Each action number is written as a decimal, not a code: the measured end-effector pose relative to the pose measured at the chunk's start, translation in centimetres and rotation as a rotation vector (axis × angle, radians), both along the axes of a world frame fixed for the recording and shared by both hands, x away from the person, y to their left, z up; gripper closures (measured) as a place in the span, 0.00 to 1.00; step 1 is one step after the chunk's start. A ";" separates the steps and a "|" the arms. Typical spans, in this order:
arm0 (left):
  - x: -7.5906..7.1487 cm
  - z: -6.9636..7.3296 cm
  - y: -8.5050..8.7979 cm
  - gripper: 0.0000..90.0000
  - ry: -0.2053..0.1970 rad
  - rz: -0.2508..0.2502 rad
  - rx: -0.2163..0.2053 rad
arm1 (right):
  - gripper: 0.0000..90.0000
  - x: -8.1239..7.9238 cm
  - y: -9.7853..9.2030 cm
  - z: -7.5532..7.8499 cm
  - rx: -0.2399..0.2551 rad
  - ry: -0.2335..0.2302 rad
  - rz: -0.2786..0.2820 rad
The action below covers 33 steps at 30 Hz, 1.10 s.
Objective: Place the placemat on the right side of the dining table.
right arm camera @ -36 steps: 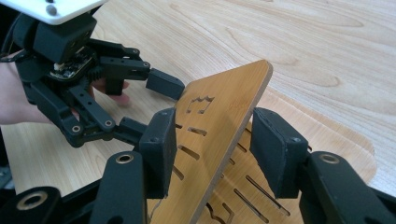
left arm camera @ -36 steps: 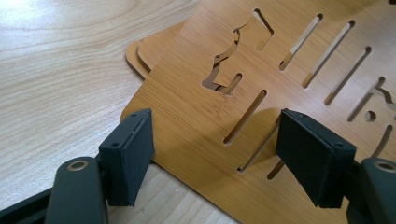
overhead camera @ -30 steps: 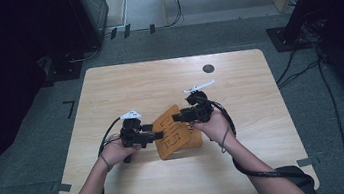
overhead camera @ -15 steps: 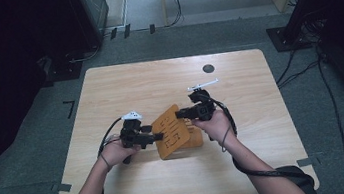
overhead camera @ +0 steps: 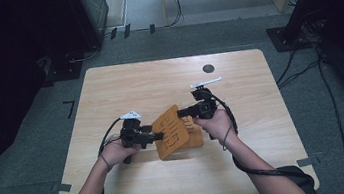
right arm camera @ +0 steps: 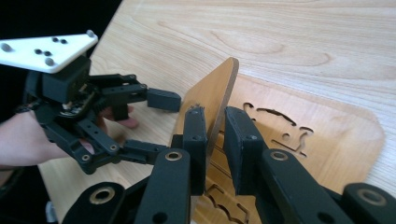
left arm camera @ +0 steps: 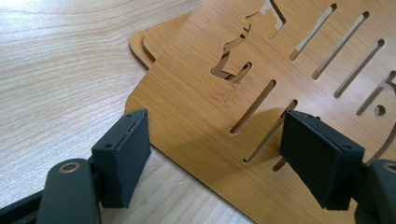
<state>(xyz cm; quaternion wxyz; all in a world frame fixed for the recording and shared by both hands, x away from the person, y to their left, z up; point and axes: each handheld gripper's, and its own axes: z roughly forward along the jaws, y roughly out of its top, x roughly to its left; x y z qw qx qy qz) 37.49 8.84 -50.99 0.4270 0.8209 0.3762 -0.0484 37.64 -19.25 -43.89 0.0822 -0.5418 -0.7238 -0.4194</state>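
Note:
A thin bamboo panel [overhead camera: 170,133] with slot cut-outs stands tilted on one edge at the middle of the table. My right gripper [overhead camera: 183,111] is shut on its upper edge; in the right gripper view the jaws [right arm camera: 215,140] pinch the panel [right arm camera: 210,88] edge-on. A second cut-out panel [right arm camera: 327,135] lies flat under it [overhead camera: 196,137]. My left gripper [overhead camera: 158,136] is open at the tilted panel's lower left edge. In the left gripper view its jaws [left arm camera: 219,149] stand wide apart over the panel [left arm camera: 196,93], gripping nothing. Edges of the lower panels [left arm camera: 154,39] show behind it.
A light wooden table [overhead camera: 123,88] carries a small dark round spot [overhead camera: 208,68] near its far edge. Black cables trail from both grippers toward the person. Dark equipment and floor cables surround the table.

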 end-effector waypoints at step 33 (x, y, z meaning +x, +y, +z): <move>-0.1 1.3 0.3 0.27 -0.067 -0.010 -0.006 | 0.96 -0.2 1.6 0.2 0.043 0.035 0.055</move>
